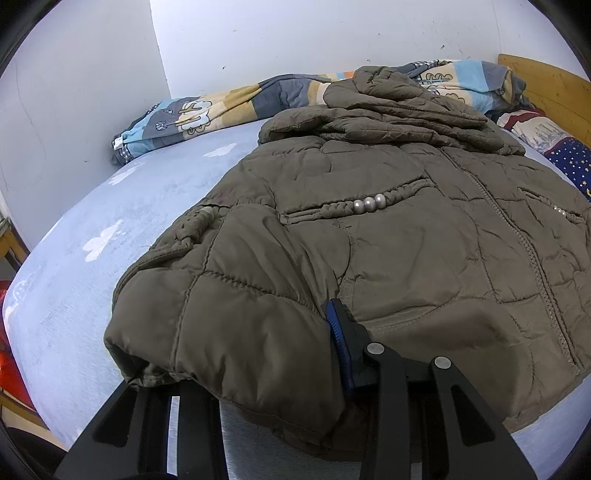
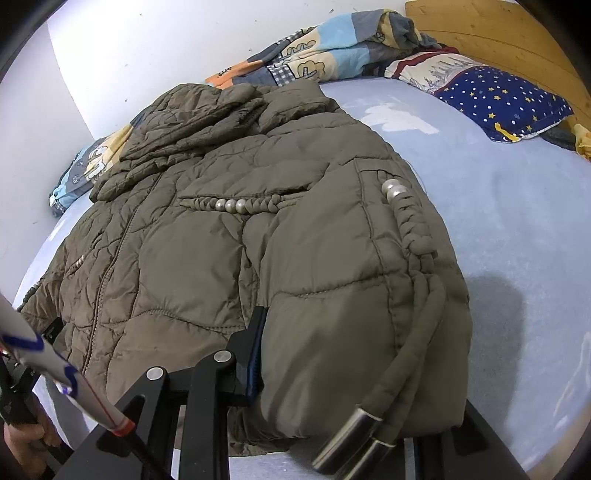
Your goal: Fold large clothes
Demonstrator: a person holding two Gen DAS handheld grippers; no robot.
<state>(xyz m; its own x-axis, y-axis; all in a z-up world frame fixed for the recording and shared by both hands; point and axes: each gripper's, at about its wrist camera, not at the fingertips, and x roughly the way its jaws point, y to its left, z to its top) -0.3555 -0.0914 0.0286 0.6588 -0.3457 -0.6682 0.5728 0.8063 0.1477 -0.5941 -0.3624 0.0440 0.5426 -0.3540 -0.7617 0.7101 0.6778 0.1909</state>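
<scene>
An olive-brown quilted puffer jacket [image 1: 388, 221] lies front up on the light blue bed; it also shows in the right wrist view [image 2: 229, 229]. Its zipper runs down the middle and pearl beads trim the pockets. Both sleeves are folded in over the front. My left gripper [image 1: 280, 365] is shut on the jacket's left sleeve cuff; only one blue-padded finger [image 1: 341, 343] shows, the other is under the fabric. My right gripper [image 2: 332, 369] is shut on the right sleeve; one finger [image 2: 255, 354] shows. A braided cord with metal tips [image 2: 354, 435] hangs off that sleeve.
A rumpled patchwork quilt [image 1: 207, 107] lies along the wall behind the jacket. A star-print navy pillow [image 2: 502, 99] sits by the wooden headboard [image 2: 498, 33]. White walls bound the bed's far side. The bed sheet [image 2: 517, 221] is bare right of the jacket.
</scene>
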